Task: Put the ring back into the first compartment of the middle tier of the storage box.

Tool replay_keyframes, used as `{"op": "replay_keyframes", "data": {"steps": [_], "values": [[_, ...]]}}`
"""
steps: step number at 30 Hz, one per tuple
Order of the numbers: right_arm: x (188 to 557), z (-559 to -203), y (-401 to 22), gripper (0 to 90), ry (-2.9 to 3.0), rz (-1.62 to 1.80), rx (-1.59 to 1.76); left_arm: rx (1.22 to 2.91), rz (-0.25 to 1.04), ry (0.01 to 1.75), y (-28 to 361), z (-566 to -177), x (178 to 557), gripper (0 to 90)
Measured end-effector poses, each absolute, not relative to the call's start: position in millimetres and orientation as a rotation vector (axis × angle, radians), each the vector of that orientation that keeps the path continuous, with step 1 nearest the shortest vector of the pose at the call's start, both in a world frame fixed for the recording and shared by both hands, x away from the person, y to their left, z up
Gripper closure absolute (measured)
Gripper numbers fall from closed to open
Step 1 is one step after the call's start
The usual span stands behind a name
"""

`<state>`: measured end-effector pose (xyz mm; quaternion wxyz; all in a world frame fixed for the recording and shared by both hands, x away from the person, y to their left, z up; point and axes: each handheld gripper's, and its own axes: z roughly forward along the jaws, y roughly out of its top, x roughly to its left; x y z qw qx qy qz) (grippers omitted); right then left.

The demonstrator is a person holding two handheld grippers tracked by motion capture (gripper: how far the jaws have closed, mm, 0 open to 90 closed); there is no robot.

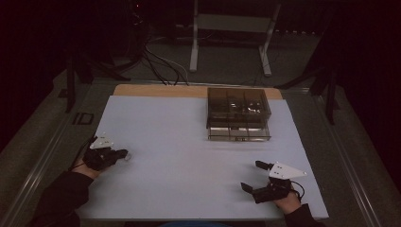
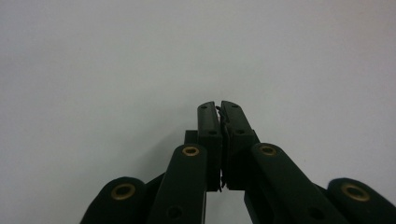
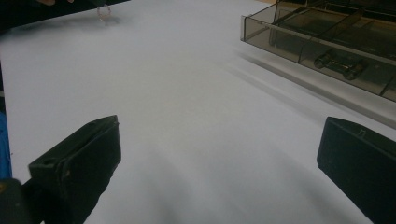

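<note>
On the smooth white sheet (image 1: 189,156), the left tool (image 2: 219,106) is closed empty, the right tool (image 3: 219,154) wide open, near a smoky plastic box (image 1: 239,113).

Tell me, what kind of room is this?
Probably a lab or workshop set up for recording: a white-covered table, a person's hand-held grippers, loose cables on the floor, and a divided clear box.

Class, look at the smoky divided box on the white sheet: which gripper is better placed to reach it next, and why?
Probably the right gripper: its fingers stand wide open, and it lies nearer the compartment box. The left gripper is shut, empty, and across the white sheet from the box.
</note>
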<state>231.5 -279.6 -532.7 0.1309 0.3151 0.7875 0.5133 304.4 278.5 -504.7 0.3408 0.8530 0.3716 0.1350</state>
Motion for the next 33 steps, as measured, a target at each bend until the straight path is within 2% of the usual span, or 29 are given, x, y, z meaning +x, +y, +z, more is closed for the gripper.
{"op": "replay_keyframes", "data": {"steps": [33], "values": [[232,-533,-280,0.0,2.293,1.491,0.910,2.242,0.306,0.822,228,-481,326,90.0]]}}
